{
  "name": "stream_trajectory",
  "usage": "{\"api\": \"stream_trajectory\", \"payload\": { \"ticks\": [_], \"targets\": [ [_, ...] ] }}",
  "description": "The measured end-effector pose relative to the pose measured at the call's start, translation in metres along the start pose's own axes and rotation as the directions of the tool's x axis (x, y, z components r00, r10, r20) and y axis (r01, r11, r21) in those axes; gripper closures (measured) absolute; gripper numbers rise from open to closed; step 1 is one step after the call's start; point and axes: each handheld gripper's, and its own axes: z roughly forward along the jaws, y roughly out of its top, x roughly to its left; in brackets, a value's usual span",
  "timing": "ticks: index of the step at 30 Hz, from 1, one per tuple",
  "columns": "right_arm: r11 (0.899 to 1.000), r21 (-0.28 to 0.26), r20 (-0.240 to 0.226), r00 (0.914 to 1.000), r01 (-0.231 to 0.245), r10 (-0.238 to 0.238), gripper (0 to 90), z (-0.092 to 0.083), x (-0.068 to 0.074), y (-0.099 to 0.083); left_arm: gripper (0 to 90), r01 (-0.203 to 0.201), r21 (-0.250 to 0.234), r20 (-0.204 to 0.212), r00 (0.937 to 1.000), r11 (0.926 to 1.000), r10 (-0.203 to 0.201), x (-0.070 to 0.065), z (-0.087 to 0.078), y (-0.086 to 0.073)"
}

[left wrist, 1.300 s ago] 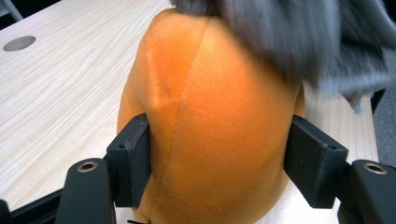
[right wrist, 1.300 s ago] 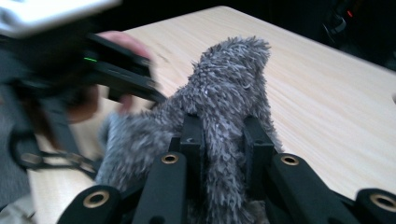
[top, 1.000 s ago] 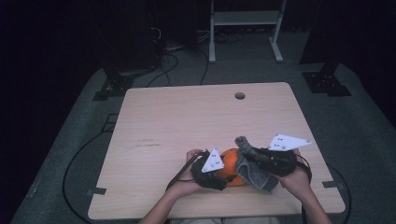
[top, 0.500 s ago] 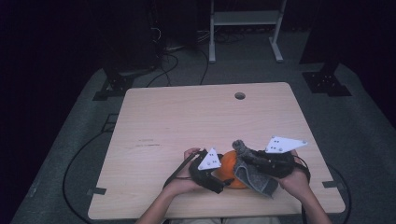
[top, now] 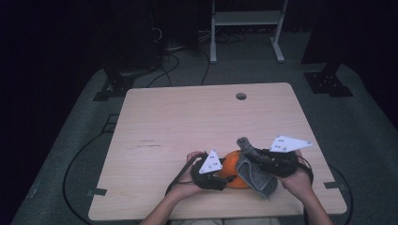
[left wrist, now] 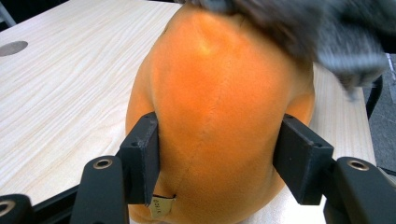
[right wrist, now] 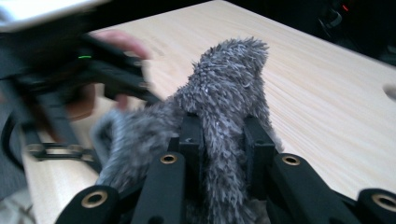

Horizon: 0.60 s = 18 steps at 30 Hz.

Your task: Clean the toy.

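Note:
An orange plush toy (top: 232, 165) lies near the table's front edge, with a grey furry part (top: 257, 177) draped over its right side. In the left gripper view the orange body (left wrist: 219, 84) sits between my left gripper's (left wrist: 219, 158) jaws. Those jaws have just been closing and both pads press into its sides. My right gripper (right wrist: 223, 135) is shut on the grey fur (right wrist: 233, 79), which stands up between its jaws. From above, the left gripper (top: 224, 177) comes in from the left and the right gripper (top: 249, 155) from the right.
The wooden table (top: 187, 122) has a round hole (top: 241, 96) near its far edge. A white stand (top: 244, 28) and black stand bases sit on the dark floor behind it. Cables run along the floor at the left.
Both hands stay by the toy near the front edge; no clear shift shows in the high view.

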Motion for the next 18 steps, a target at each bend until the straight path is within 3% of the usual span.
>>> {"api": "stream_trajectory", "payload": {
  "ticks": [3, 5, 7, 11, 13, 14, 15, 18],
  "targets": [
    [0.998, -0.015, 0.007, 0.9982, -0.06, 0.06, 73.7, -0.004, -0.01, -0.008, 40.0, -0.01, -0.001, -0.016, 0.9998, 0.9999, 0.01, -0.002, -0.001, 0.004],
    [0.998, -0.029, 0.005, 0.9986, -0.052, 0.052, 74.0, -0.005, -0.008, -0.004, 40.9, -0.021, 0.013, -0.032, 0.9993, 0.9997, 0.021, -0.003, -0.005, 0.008],
    [0.998, -0.045, -0.008, 0.9986, -0.052, 0.052, 74.3, -0.003, -0.005, 0.002, 41.3, -0.044, 0.023, -0.075, 0.9962, 0.9988, 0.046, -0.002, -0.011, 0.012],
    [0.998, -0.063, -0.015, 0.9994, -0.031, 0.03, 74.4, 0.015, 0.001, 0.016, 41.3, -0.065, 0.066, -0.175, 0.9817, 0.9957, 0.075, 0.006, -0.026, 0.014],
    [0.997, -0.067, -0.018, 0.9993, -0.034, 0.033, 74.5, 0.028, 0.003, 0.023, 41.3, -0.058, 0.099, -0.227, 0.9708, 0.9934, 0.079, 0.012, -0.029, 0.012],
    [0.997, -0.065, -0.021, 0.9992, -0.035, 0.033, 74.4, 0.033, 0.004, 0.025, 41.2, -0.044, 0.13, -0.265, 0.961, 0.9905, 0.077, 0.015, -0.027, 0.008],
    [0.998, -0.052, -0.035, 0.9989, -0.033, 0.031, 74.4, 0.045, 0.007, 0.027, 40.7, -0.037, 0.147, -0.277, 0.9579, 0.9884, 0.077, 0.016, -0.026, 0.006],
    [0.999, -0.033, -0.045, 0.9987, -0.024, 0.022, 74.4, 0.062, 0.011, 0.025, 38.3, -0.01, 0.142, -0.257, 0.9654, 0.9899, 0.046, 0.02, -0.026, 0.002]
  ]
}}
